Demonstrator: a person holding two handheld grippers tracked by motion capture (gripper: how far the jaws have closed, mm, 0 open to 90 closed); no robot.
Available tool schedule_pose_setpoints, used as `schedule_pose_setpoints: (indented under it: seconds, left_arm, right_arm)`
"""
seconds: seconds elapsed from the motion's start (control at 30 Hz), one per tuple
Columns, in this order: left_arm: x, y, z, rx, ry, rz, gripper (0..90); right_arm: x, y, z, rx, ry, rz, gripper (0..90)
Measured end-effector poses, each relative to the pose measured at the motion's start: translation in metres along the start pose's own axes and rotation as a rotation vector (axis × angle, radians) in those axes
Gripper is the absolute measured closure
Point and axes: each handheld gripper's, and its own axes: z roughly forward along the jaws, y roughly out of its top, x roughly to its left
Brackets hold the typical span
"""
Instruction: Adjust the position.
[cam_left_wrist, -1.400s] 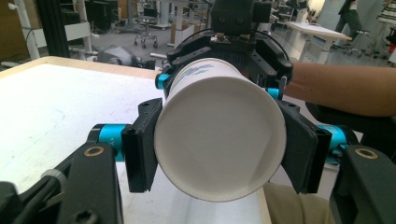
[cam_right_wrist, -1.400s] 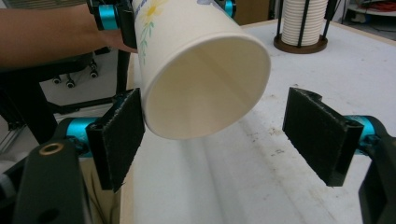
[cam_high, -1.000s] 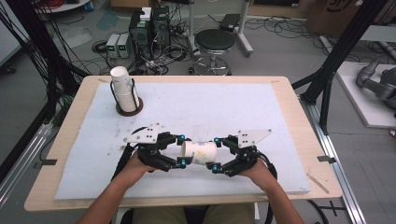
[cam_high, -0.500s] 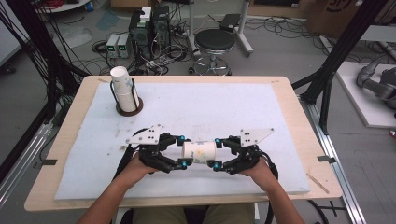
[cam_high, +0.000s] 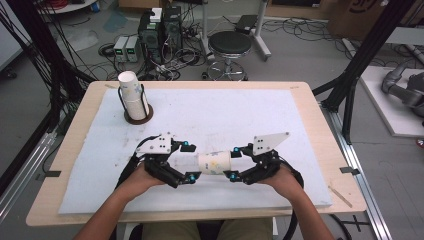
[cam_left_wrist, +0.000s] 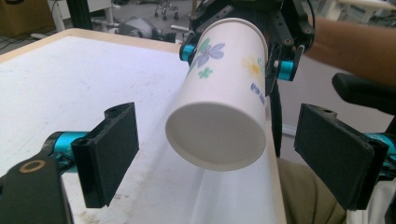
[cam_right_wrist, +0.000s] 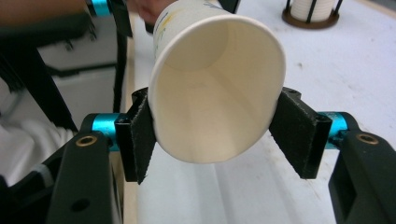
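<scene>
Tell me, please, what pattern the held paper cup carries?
Blue and yellow flowers on the white paper cup, clearest in the left gripper view.

My bench (cam_high: 320, 130) is a light wooden top covered by a white mat (cam_high: 225, 115). At its far left corner stands a stack of paper cups (cam_high: 131, 95) inside a black wire holder on a round dark base (cam_high: 137, 119) (the stack rises above the wires). A thin wooden stick (cam_high: 339, 195) lies on the bare wood at the near right edge. Beyond the bench, on the grey floor, a black round stool (cam_high: 229, 45) stands near computer towers (cam_high: 160, 30) and loose cables (cam_high: 115, 50). Black frame struts (cam_high: 350, 75) rise at the right.
</scene>
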Motion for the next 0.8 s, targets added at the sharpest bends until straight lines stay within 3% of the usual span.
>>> schedule_pose_setpoints:
  seconds: [0.13,0.33,0.8]
  left_arm:
    - [0.0,0.003,0.0,0.039,0.015,0.018,14.1]
    - [0.0,0.005,0.001,0.089,0.016,0.029,14.7]
    - [-0.002,0.012,0.008,0.156,0.012,0.055,15.6]
  right_arm:
    - [-0.001,0.011,0.002,0.103,-0.028,-0.047,35.7]
    - [0.002,0.033,0.004,0.214,-0.038,-0.107,35.7]
    - [0.007,0.07,0.009,0.404,-0.044,-0.217,35.7]
